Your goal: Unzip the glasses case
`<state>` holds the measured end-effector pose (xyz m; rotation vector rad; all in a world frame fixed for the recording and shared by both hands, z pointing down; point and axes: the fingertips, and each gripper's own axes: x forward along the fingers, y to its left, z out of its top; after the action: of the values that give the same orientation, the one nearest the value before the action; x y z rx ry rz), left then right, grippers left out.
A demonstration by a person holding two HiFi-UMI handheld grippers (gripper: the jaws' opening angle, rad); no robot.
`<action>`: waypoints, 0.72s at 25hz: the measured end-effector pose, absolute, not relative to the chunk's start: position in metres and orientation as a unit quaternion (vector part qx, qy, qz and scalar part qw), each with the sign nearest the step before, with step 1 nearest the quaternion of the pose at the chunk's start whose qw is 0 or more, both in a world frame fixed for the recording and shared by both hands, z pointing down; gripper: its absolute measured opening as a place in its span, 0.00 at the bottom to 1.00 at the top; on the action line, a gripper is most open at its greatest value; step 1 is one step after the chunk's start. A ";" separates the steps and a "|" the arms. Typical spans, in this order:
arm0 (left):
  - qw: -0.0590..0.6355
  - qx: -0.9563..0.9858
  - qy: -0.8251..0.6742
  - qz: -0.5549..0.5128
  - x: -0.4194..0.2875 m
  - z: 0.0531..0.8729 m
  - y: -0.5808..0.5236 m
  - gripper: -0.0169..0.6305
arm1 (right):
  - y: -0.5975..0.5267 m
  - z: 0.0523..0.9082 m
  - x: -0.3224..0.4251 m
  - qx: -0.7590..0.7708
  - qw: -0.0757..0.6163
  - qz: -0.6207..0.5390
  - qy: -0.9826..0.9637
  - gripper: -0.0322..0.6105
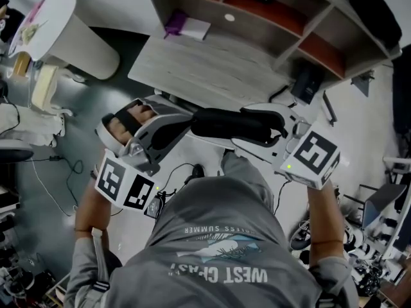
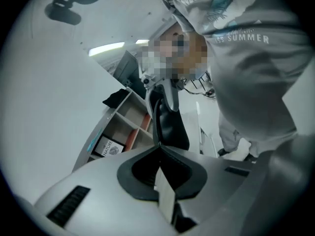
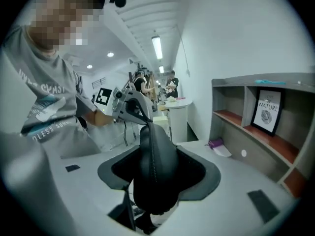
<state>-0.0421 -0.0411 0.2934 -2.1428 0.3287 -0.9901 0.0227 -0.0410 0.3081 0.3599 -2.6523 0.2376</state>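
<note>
Between my two grippers, held in the air on the near side of the grey desk (image 1: 212, 63), hangs the black glasses case (image 1: 237, 126), lying left to right. My right gripper (image 1: 247, 130) has its jaws clamped round the case's right end, and its own view shows the case filling the gap, with the zip seam along the top looking shut. My left gripper (image 1: 192, 124) has its jaws pinched together on the case's left tip, at the zip line; I cannot tell whether they hold the pull itself. The person's grey shirt (image 1: 218, 262) reads "WEST COAST" and, in part, "...LESS SUMMER". On the far shelf unit (image 1: 270, 18) a framed print (image 3: 268, 111) reads "NATURE". A purple item (image 1: 174, 23) lies at the desk's far edge.
</note>
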 end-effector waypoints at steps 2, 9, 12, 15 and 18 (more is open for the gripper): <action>0.388 -0.819 0.125 -0.403 -0.039 0.297 -0.041 0.02 | -0.044 0.310 0.018 0.139 0.249 0.064 -0.956 0.42; 0.367 -0.828 0.184 -0.383 -0.028 0.295 -0.053 0.02 | -0.053 0.315 0.016 0.162 0.243 0.029 -0.956 0.43; 0.322 -0.853 0.209 -0.353 -0.031 0.295 -0.057 0.02 | -0.052 0.308 0.015 0.166 0.208 -0.027 -0.964 0.45; 0.291 -0.872 0.222 -0.324 -0.032 0.294 -0.056 0.02 | -0.049 0.309 0.022 0.169 0.189 -0.046 -0.966 0.49; 0.287 -0.876 0.224 -0.316 -0.032 0.292 -0.055 0.02 | -0.041 0.303 0.027 0.168 0.159 -0.044 -0.972 0.55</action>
<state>-0.0317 -0.0551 0.2924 -2.3416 0.5974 -0.8456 0.0274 -0.0412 0.3029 0.4806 -2.7790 -0.1258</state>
